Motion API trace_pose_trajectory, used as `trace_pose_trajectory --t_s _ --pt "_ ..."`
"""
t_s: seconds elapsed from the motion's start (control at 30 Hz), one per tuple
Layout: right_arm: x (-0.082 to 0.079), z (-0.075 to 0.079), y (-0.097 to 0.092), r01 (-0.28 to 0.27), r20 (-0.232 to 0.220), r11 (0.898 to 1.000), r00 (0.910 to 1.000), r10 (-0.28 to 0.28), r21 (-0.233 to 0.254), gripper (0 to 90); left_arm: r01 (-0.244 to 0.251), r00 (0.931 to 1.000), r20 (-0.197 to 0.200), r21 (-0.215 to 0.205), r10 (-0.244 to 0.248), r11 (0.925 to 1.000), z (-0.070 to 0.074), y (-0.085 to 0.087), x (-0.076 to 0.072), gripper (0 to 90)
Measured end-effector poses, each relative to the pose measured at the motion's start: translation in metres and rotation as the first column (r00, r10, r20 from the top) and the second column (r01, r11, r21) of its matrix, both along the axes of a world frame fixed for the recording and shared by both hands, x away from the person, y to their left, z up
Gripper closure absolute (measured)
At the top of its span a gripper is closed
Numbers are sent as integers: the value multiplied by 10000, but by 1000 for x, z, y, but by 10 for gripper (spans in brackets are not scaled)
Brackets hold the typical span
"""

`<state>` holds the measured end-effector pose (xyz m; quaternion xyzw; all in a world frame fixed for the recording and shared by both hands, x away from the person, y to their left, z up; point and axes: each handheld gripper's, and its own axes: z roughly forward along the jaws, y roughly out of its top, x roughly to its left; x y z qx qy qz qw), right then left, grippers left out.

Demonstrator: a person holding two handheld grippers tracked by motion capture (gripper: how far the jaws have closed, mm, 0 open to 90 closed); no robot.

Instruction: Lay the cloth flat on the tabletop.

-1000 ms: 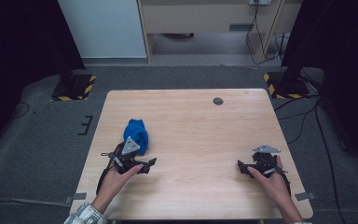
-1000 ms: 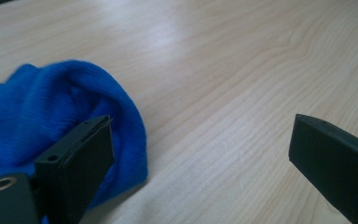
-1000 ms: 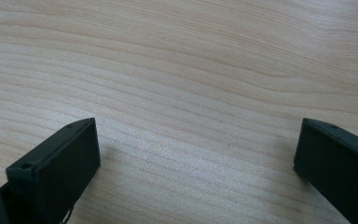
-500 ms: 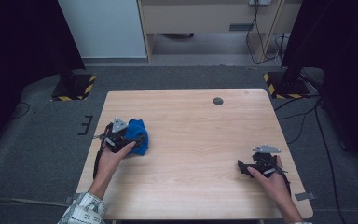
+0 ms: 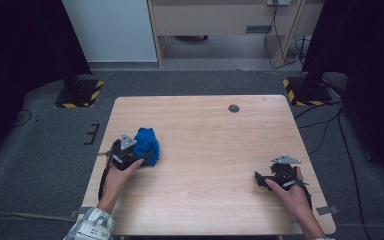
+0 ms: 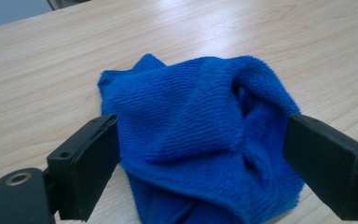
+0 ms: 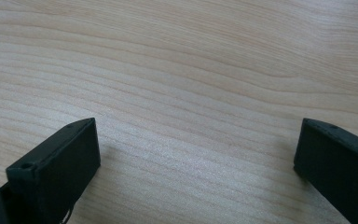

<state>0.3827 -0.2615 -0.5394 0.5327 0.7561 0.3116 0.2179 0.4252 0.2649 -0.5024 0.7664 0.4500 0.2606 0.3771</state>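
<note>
High view: a crumpled blue cloth [image 5: 146, 145] lies near the left edge of the wooden table [image 5: 205, 125]; the left gripper [image 5: 130, 156] sits against its near side, the right gripper [image 5: 264, 180] well apart near the right edge, over bare wood.

Left gripper view: the cloth's ribbed folds [image 6: 200, 135] bulge between the wide-spread jaws, which have just been closing slightly; whether the pads press on it cannot be told.

Right gripper view: jaws spread wide, nothing between them but wood grain.
</note>
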Motion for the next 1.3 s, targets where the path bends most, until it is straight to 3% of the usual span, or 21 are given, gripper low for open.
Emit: trace_pose_trajectory --t_s 0.27,0.33,0.53,0.7,0.93,1.03,1.3 --pt "0 0 0 -1 -1 10000 10000 1 1 5 48 9988 -494 -78 -52 10000 -9 9 3 296" --pt "0 0 0 0 -1 10000 10000 0 2 5 175 9983 -551 86 -170 9998 -9 7 4 449" --pt "0 0 0 0 -2 10000 10000 0 3 5 391 9955 -871 333 -361 9987 -9 0 8 720" --pt "0 0 0 -3 -1 10000 10000 3 2 5 478 9945 -944 284 -449 9985 -8 -1 9 811" --pt "0 0 0 -2 -5 10000 10000 2 3 5 745 9937 -822 -249 -763 9969 -1 -3 6 850" --pt "0 0 0 0 -2 10000 10000 0 2 5 962 9919 -783 -546 -1003 9939 2 -8 4 855" --pt "0 0 0 -6 13 10000 10000 6 -9 8 1839 9809 -521 -637 -1873 9809 14 -37 -3 857"
